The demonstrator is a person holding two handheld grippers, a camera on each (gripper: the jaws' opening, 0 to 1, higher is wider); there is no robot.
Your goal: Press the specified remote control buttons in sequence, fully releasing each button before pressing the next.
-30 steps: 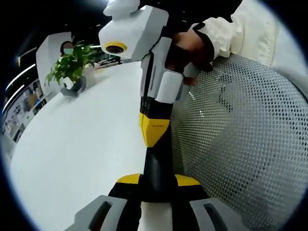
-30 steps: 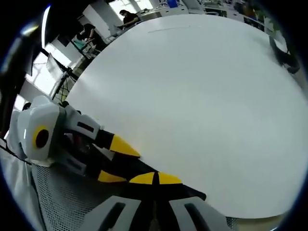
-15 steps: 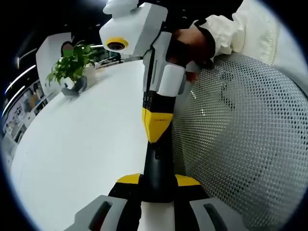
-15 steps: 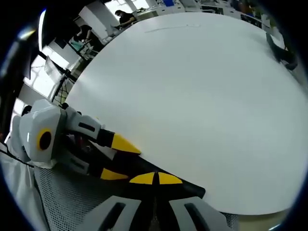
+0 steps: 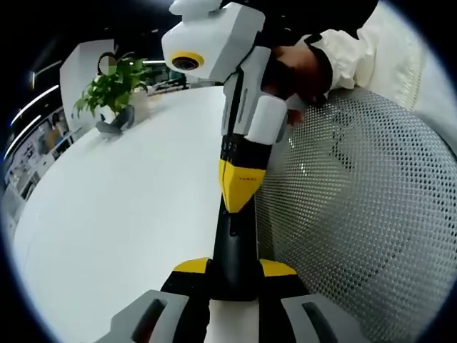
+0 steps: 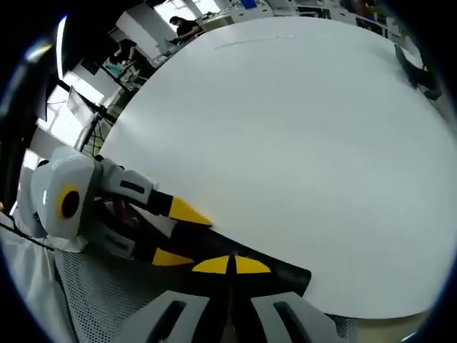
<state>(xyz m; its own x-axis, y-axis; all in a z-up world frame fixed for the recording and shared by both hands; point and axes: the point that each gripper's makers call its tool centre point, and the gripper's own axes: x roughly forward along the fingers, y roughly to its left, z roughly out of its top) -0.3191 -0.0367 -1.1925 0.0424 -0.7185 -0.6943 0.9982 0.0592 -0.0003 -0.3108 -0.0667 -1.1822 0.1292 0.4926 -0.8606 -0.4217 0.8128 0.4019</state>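
Observation:
A black remote control (image 5: 233, 250) lies lengthwise between my left gripper's (image 5: 233, 269) yellow-tipped jaws, which are shut on it above the white table's (image 5: 121, 214) edge. From above, my right gripper (image 5: 238, 200), held by a hand in a white sleeve (image 5: 350, 53), comes down with its jaws shut and its yellow tip resting on the remote's top face. In the right gripper view the shut right gripper (image 6: 230, 265) sits on the remote (image 6: 284, 274), and the left gripper (image 6: 177, 234) clamps the remote from the left. The buttons are hidden.
A white mesh chair back (image 5: 357, 214) lies close on the right of the remote. A potted plant (image 5: 114, 96) stands at the table's far side. The plant's pot (image 6: 421, 78) is at the far right edge of the table. People sit in the background (image 6: 182, 27).
The right gripper has drifted slightly right in the left gripper view, its tip staying on the remote. Both views have shifted a little; both grips are unchanged.

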